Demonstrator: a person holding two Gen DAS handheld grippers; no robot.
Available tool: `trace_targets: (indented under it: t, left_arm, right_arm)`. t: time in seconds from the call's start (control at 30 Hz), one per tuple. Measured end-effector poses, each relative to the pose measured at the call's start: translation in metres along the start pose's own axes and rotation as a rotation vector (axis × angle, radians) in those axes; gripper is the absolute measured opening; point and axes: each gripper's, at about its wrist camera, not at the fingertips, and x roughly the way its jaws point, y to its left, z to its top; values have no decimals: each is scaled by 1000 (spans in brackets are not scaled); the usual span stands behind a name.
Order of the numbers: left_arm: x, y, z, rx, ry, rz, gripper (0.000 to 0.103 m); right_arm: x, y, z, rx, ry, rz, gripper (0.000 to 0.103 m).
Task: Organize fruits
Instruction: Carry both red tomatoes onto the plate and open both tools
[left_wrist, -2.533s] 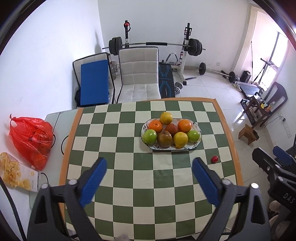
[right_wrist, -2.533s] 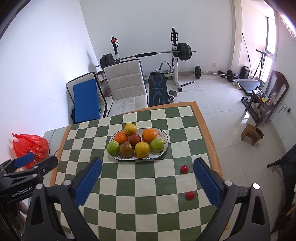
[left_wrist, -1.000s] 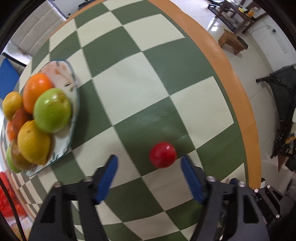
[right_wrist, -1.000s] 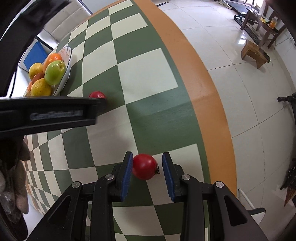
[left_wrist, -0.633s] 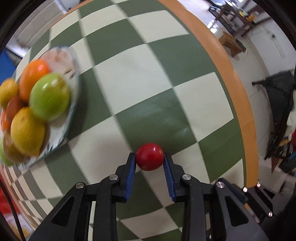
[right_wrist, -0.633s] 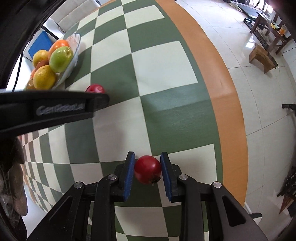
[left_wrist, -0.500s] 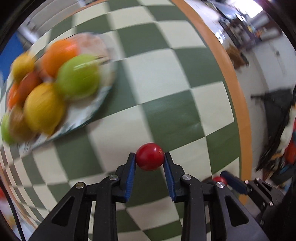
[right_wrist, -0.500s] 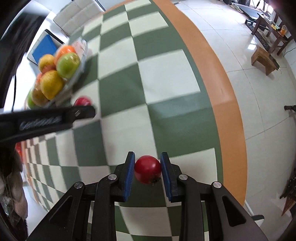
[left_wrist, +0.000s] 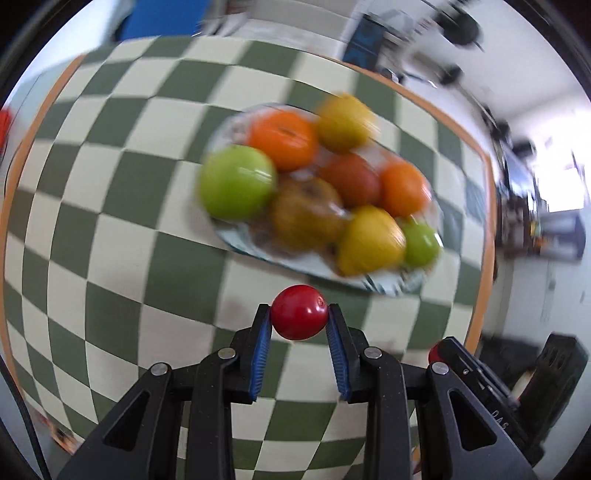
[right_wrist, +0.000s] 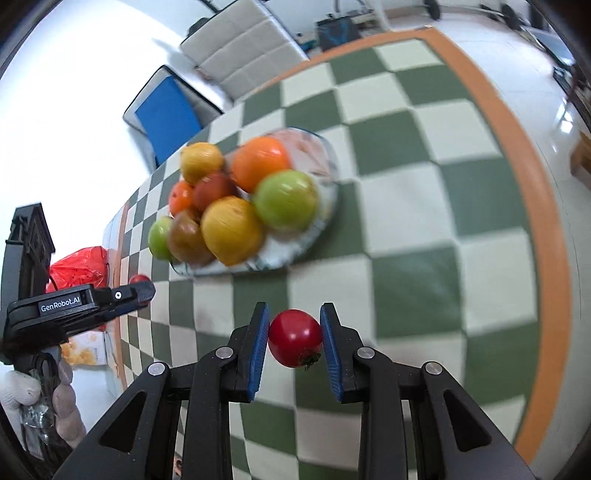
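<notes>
Left gripper (left_wrist: 298, 322) pinching a red cherry tomato (left_wrist: 298, 316) between blue pads, right gripper (right_wrist: 294, 338) clamping a second red tomato (right_wrist: 294, 336) with its stem down, both lifted above the green checkered table (right_wrist: 424, 206), blurred fruit plate (left_wrist: 384, 282) just beyond.

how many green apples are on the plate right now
2. One green apple sits at the plate's left end in the left wrist view, beside an orange; the other green apple sits at the right end. More could be hidden behind the pile.
</notes>
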Motion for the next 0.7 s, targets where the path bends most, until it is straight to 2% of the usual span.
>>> trace_targets:
  t: [0.13,0.37,0.7]
  left_arm:
    - [7,32,24,-129,-2,-54,27]
    - [36,53,42,-282,54,-158,27]
    - [37,65,43,-342,73,-195,29]
  right_arm:
    - [29,24,24,-61,13,-25,31]
    - [64,43,42,-154,46,-94,31]
    - [74,40,46,-159,68,-107,32]
